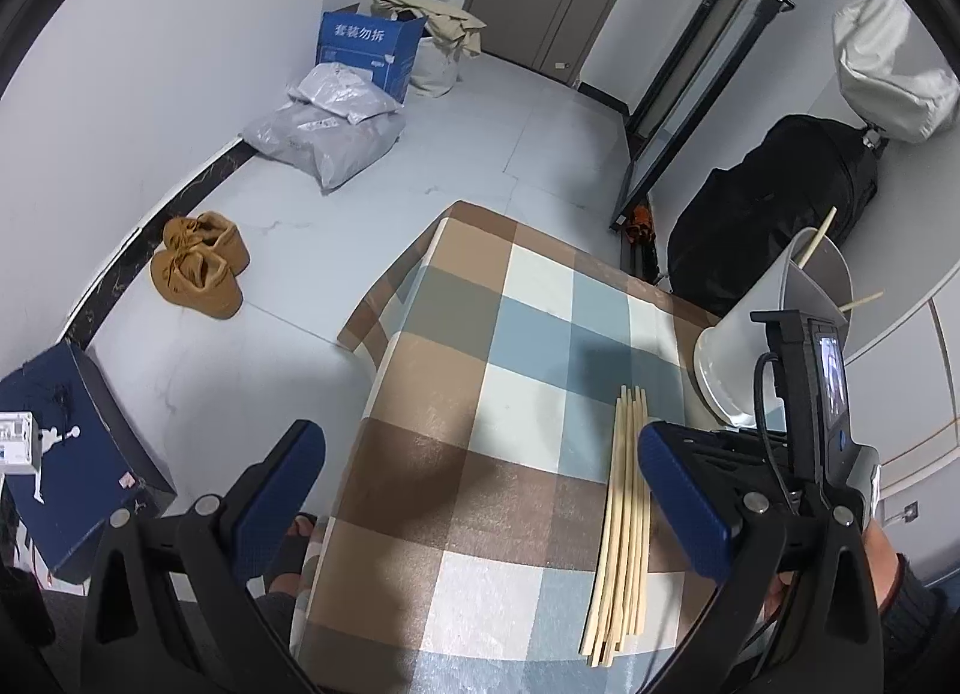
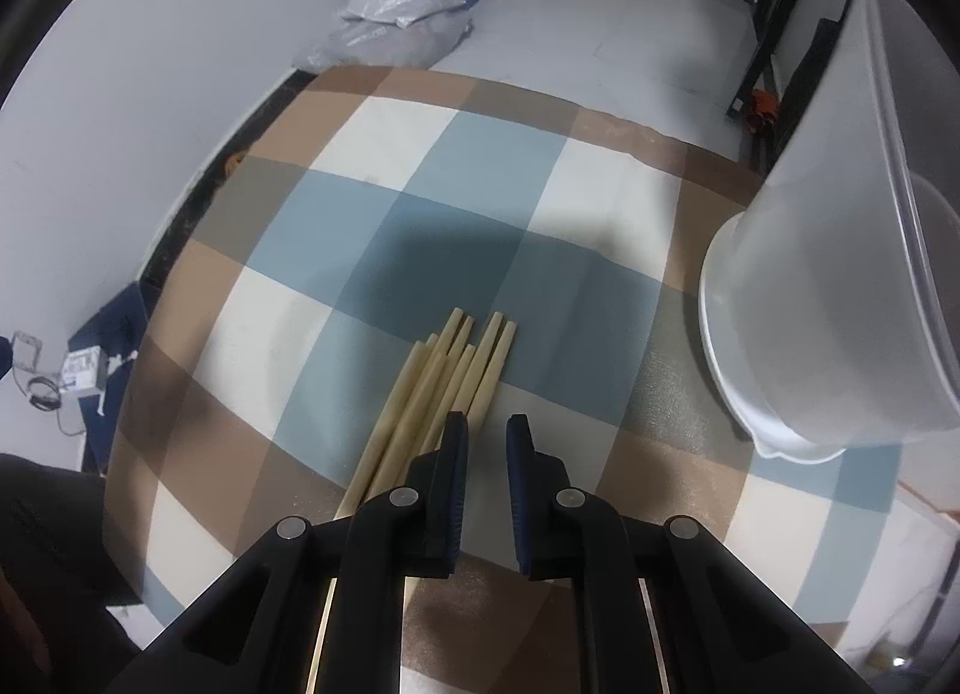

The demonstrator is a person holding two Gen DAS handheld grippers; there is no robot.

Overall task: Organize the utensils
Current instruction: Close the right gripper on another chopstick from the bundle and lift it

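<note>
Several chopsticks (image 2: pixel 432 388) are seen lying bundled on the checked desk (image 2: pixel 384 141), long axis running away from the camera, just left of the narrowly parted, empty right gripper (image 2: pixel 487 433), while the left gripper (image 1: pixel 480 454) is held wide open farther off.

The near ends of the pale wooden chopsticks (image 2: pixel 441 394) lie hidden beneath the right claw (image 2: pixel 487 433). The translucent white plastic container (image 2: pixel 840 298) runs off the right edge, its opening unseen. Two sticks inside it show only their tips in the left wrist view.
</note>
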